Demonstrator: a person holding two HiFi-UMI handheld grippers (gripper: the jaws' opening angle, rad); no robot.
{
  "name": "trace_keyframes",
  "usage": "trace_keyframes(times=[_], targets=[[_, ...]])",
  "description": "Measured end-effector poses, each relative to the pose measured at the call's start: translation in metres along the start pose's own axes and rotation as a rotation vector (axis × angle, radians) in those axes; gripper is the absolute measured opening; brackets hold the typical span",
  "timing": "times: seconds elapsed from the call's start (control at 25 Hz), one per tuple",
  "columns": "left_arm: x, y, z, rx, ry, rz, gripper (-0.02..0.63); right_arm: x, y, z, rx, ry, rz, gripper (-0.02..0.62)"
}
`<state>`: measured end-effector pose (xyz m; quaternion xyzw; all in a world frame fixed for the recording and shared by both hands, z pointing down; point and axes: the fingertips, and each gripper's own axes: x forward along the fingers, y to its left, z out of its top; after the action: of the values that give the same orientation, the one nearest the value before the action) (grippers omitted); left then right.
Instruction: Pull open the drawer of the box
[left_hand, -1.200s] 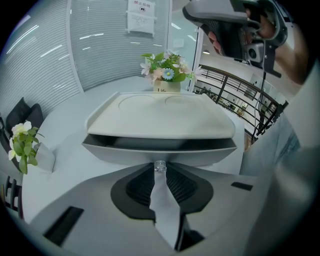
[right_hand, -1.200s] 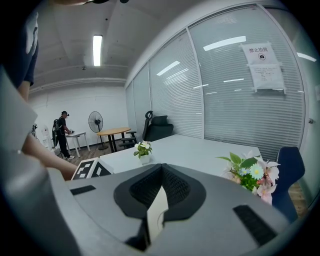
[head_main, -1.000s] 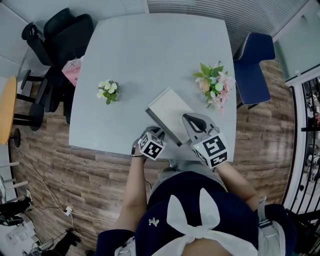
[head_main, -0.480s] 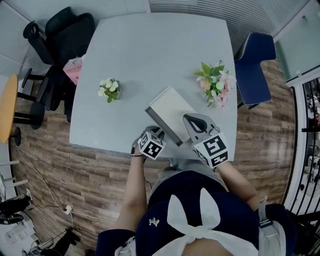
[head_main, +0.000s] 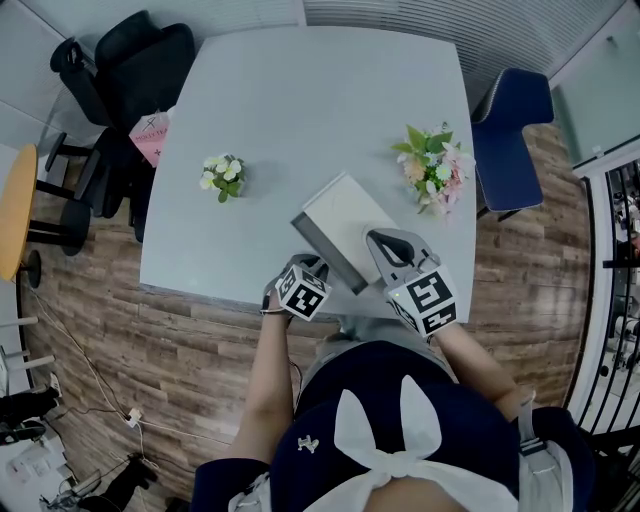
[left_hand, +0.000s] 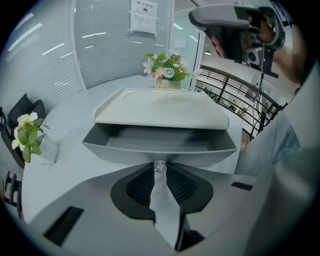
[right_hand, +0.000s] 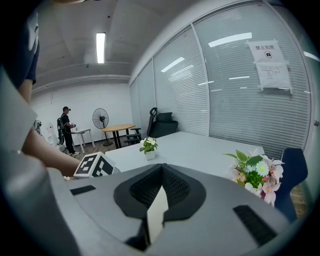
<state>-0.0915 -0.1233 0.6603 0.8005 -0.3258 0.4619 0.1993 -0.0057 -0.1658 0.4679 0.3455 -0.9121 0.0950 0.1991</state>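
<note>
A flat white box (head_main: 345, 222) lies at the near edge of the grey table (head_main: 300, 100). In the left gripper view its grey drawer (left_hand: 160, 145) stands pulled out below the white lid (left_hand: 160, 107). The drawer's small clear knob (left_hand: 160, 167) sits pinched between the tips of my left gripper (left_hand: 160, 169), which is shut on it. In the head view that left gripper (head_main: 316, 264) meets the drawer front. My right gripper (head_main: 386, 240) hovers over the box's near right corner. Its jaws (right_hand: 161, 171) are shut with nothing between them.
A small pot of white flowers (head_main: 222, 177) stands at the table's left, and a pink and green bouquet (head_main: 430, 170) at the right beside the box. A black office chair (head_main: 130, 70) and a blue chair (head_main: 510, 130) flank the table. A pink card (head_main: 150, 135) lies at the left edge.
</note>
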Motion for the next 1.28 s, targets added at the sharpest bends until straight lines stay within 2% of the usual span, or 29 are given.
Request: trace_keyframes(times=[1.28], targets=[[-0.008,0.002,-0.014,-0.042,-0.004,0.009,0.086,-0.007,0.005,-0.005,-0.012,0.006,0.004,0.005]])
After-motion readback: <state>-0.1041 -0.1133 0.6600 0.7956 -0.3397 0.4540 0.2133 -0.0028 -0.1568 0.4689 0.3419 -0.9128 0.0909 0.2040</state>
